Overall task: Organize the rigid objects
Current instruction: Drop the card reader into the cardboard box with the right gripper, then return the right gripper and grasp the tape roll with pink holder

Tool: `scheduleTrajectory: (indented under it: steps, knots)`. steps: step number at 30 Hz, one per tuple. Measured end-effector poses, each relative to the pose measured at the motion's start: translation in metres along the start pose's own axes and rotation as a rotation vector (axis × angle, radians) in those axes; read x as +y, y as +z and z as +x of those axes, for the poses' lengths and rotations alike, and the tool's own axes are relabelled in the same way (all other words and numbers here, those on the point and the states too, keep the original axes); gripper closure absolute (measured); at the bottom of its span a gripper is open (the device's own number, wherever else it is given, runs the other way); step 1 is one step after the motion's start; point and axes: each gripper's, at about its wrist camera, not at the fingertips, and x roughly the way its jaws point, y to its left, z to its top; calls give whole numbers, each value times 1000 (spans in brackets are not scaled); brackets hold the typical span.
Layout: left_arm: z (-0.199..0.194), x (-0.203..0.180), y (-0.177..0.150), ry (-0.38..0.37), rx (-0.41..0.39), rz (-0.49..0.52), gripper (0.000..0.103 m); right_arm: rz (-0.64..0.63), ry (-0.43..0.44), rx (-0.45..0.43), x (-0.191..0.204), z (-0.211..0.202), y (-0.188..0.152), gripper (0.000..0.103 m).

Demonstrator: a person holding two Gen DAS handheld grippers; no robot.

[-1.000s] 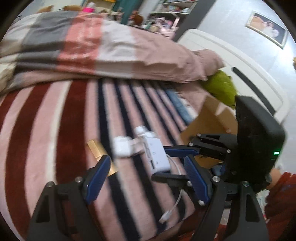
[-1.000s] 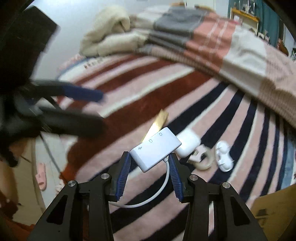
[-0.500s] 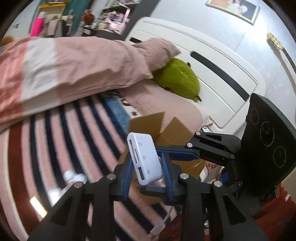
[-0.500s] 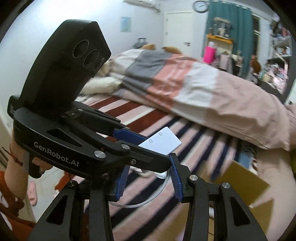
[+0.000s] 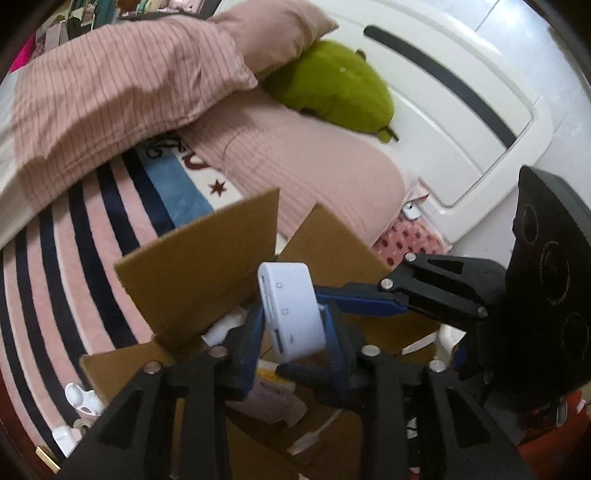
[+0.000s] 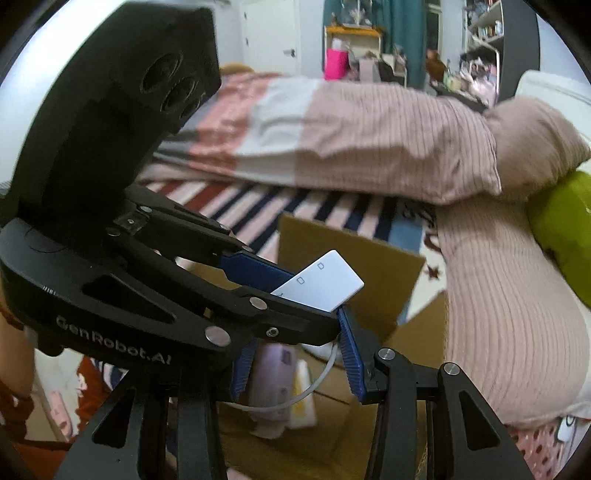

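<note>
Bedroom: white headboard (image 5: 454,122), striped bedspread (image 5: 88,236), pink duvet (image 6: 369,136), teal curtain (image 6: 413,33), white door (image 6: 273,33).

I note cardboard box (image 5: 207,280) mouth open beneath; upright flaps (image 6: 351,258) hem far side. Purple item (image 6: 273,384) occupies floor. Grippers cross above, crowding entry.

We read "GenRobot.AI" in pale raised letters along the black frame of the left gripper (image 6: 295,291), at about eight o'clock in the right wrist view. The white card-reader adapter (image 6: 321,282) bears only small outline icons, no words. On the blanket (image 5: 177,155) at ten o'clock in the left wrist view we see dark lettering, too folded to read.
</note>
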Motion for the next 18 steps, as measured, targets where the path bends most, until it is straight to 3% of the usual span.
scheduleTrajectory:
  steps: [1, 3, 7, 13, 18]
  knots:
    - [1, 0, 0, 23, 4, 0, 48, 3, -13, 24, -2, 3, -2, 64]
    - [-7, 2, -4, 73, -20, 2, 38, 4, -56, 66, -2, 11, -6, 64]
    - [-35, 6, -11, 84, -67, -5, 36, 5, -70, 84, 0, 8, -10, 45]
    - [-113, 29, -39, 169, -217, -54, 33, -33, -35, 17, 28, -6, 8, 45]
    - [-175, 69, -89, 308, -317, -134, 29, -104, 104, -62, 89, -15, 29, 45]
